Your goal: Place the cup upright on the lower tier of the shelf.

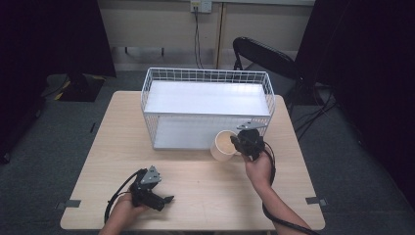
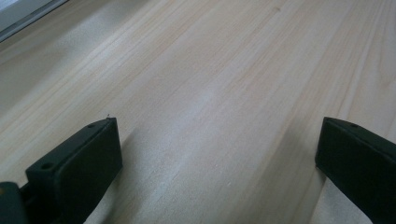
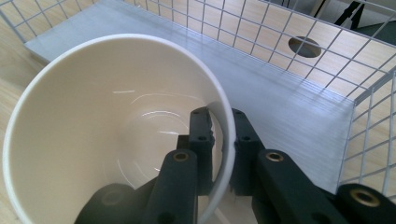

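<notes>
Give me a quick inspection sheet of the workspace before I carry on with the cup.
Surface: wooden table, bare in front of the basket.
Job's things: cream cup, tipped on its side, wall pinched by the right gripper; white wire basket with a grey shelf board, at the table's far half.
Clutter: nothing seen.
Grippers: right shut on the cup's rim at the basket's front; left gripper open, low over bare table.
Cables: black cables trail from both grippers; another hangs from the wall socket.
Surroundings: black chair behind the table, grey carpet, dark curtains.
</notes>
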A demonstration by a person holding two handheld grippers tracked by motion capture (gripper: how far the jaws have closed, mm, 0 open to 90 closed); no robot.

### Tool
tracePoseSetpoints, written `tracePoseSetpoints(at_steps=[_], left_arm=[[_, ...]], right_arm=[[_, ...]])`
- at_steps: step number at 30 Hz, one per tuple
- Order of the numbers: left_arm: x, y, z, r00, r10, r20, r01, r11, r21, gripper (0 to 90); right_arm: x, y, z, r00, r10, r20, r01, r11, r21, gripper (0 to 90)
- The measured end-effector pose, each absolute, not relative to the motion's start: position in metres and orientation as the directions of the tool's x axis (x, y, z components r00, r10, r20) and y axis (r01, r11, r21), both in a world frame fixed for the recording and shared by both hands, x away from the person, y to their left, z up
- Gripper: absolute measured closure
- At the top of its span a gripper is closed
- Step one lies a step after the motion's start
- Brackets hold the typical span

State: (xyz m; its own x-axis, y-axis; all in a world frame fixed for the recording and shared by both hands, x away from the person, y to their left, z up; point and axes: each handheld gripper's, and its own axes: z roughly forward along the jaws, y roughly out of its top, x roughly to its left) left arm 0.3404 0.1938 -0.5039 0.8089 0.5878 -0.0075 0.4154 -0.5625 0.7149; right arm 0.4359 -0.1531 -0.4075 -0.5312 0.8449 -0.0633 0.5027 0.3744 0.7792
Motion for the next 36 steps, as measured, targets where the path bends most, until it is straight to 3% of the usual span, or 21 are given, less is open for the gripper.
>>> tracePoseSetpoints(at_steps=[36], left_arm=[[0.34,0.194,-0.504,0.809,0.588,-0.008,0.415,-0.563,0.715,0.0]], right_arm=[[0.455,-0.147,-0.425,-0.422,0.892,-0.163,0.439,0.358,0.824,82.7]])
